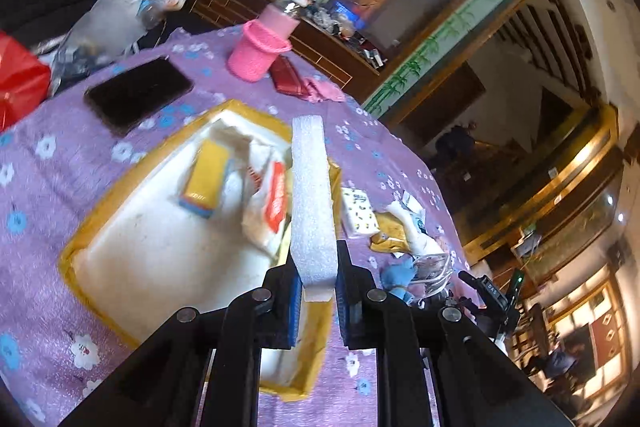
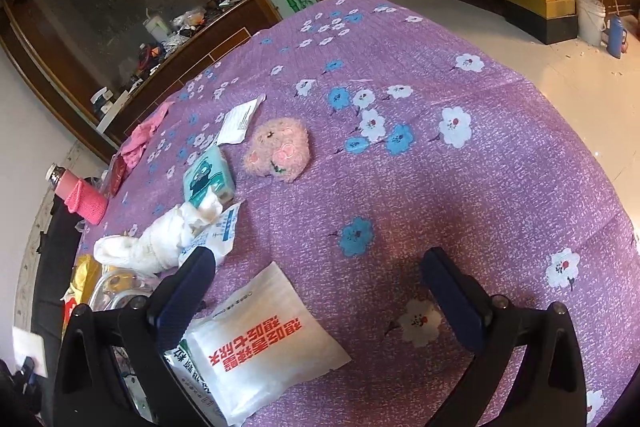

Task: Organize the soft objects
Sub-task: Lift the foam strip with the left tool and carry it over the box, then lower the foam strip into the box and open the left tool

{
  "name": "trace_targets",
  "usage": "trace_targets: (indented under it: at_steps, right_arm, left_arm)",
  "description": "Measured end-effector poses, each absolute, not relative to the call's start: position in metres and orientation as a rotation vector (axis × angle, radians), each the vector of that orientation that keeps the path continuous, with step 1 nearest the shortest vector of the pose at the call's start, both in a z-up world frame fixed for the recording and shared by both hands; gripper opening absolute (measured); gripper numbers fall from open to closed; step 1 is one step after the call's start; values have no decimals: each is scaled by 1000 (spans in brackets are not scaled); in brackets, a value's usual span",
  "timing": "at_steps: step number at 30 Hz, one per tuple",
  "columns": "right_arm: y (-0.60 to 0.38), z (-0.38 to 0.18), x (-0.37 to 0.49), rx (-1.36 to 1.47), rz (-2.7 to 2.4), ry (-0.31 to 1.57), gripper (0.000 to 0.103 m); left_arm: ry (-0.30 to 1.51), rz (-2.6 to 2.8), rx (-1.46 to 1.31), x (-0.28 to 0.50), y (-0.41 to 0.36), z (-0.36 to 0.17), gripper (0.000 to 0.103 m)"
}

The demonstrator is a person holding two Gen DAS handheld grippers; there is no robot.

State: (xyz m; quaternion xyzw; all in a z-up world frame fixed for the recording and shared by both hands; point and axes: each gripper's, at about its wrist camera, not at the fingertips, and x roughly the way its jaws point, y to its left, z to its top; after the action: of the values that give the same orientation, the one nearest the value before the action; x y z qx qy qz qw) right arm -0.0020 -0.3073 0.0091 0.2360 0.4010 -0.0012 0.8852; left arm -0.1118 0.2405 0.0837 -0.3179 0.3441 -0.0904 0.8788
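My left gripper (image 1: 316,301) is shut on a white foam strip (image 1: 311,199) and holds it upright over the right edge of a yellow-rimmed white box (image 1: 120,187). The box holds a yellow pack (image 1: 202,183) and a white bag with red print (image 1: 266,207). My right gripper (image 2: 316,291) is open and empty above the purple flowered cloth (image 2: 460,187). A white packet with red print (image 2: 260,339) lies just below and left of it. A pink plush toy (image 2: 280,147), a teal tissue pack (image 2: 208,179) and a crumpled white cloth (image 2: 160,239) lie beyond.
A black phone (image 1: 138,93), a pink knit holder with a bottle (image 1: 260,47), a red wallet (image 1: 286,75) and a pink cloth (image 1: 324,89) lie at the far side. A patterned tissue pack (image 1: 360,211) and a blue toy (image 1: 396,275) lie right of the box.
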Motion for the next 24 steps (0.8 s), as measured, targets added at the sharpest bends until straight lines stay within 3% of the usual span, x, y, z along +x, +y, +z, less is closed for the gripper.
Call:
trace_targets:
  at_steps: [10,11,14,20,24]
  right_arm:
    - [-266,68,-21,327,54,800,103]
    - [-256,78,-21,319,80,804,103]
    - [-222,96,-14,319,181,826,103]
    - [-103,93,14,272,463,981,103]
    - [-30,82,33,162,568,1061,103]
  left_arm:
    - [768,-112,-603,-98,249,62,14]
    - [770,-102,-606,-97,252,59,20]
    - [805,-63,-597,-90,256,51,66]
    - [804,-60,-598,-99,261,49,69]
    - [758,-82,-653,-125,278,59,77]
